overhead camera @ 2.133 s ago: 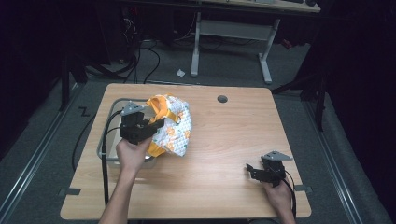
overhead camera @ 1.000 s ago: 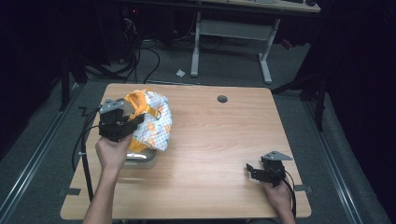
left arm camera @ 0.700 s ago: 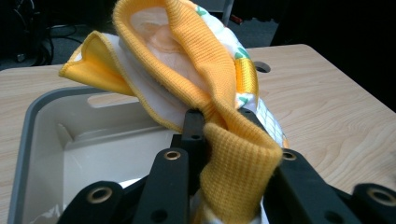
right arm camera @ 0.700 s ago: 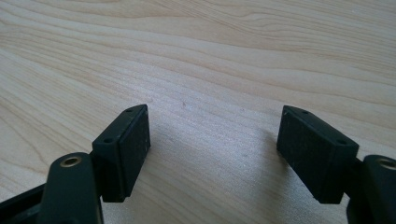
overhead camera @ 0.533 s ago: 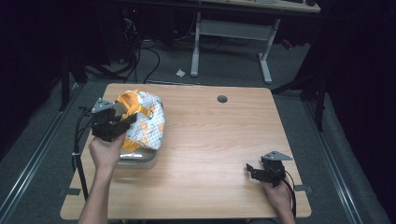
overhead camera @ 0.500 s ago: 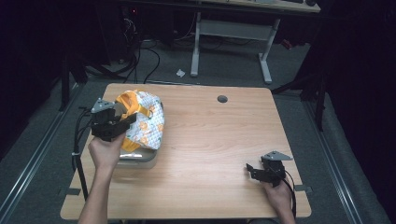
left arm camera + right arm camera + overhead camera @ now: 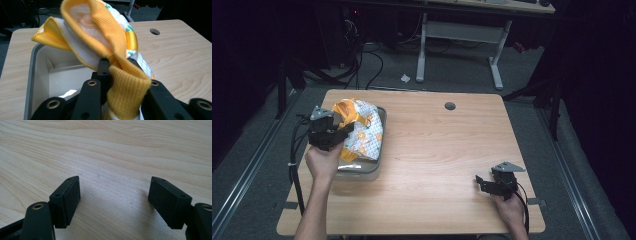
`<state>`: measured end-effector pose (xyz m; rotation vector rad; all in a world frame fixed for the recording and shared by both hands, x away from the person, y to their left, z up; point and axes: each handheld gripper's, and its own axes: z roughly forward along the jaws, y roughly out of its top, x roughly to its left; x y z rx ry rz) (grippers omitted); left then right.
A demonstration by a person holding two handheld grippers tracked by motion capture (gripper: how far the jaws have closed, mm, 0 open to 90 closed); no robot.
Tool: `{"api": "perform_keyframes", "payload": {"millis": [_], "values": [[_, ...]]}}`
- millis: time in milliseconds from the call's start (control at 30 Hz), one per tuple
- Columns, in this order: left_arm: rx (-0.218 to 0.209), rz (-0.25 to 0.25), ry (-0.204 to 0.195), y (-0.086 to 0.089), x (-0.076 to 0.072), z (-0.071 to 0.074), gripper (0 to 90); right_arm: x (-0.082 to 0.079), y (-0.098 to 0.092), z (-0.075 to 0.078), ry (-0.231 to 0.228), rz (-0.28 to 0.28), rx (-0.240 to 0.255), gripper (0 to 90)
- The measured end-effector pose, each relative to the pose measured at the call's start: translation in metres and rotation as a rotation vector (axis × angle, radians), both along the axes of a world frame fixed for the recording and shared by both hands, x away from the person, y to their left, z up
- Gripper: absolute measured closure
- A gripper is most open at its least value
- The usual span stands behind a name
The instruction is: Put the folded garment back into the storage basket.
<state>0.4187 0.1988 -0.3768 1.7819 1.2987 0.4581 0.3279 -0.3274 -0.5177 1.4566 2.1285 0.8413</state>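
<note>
A bunched cloth [image 7: 360, 131], yellow-orange knit with a white patterned part, hangs over a grey tub [image 7: 381, 131] at the table's left. My left gripper [image 7: 331, 131] is shut on the cloth's yellow knit edge [image 7: 125, 82], holding it above the tub's hollow [image 7: 45, 72]. In the left gripper view the cloth's folds rise between the black jaws and drape toward the tub's right rim. At the table's front right my right gripper [image 7: 488, 183] rests low over the bare wood, open, with nothing between its pads [image 7: 71, 195].
The wooden table [image 7: 447, 150] has a round cable hole [image 7: 450, 106] at the back middle. Cables trail off the table's left edge. A second desk's legs [image 7: 497, 55] stand on the floor beyond the far edge.
My left gripper has carried the cloth leftward and a little lower, from the table's middle-left to over the grey tub. The right gripper has stayed put.
</note>
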Motion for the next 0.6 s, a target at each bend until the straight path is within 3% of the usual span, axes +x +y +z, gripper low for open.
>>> {"api": "perform_keyframes", "payload": {"millis": [600], "values": [[0.014, -0.002, 0.050, 0.005, 0.012, -0.028, 75.6, 0.000, 0.000, 0.000, 0.000, 0.000, -0.001, 26.1]]}}
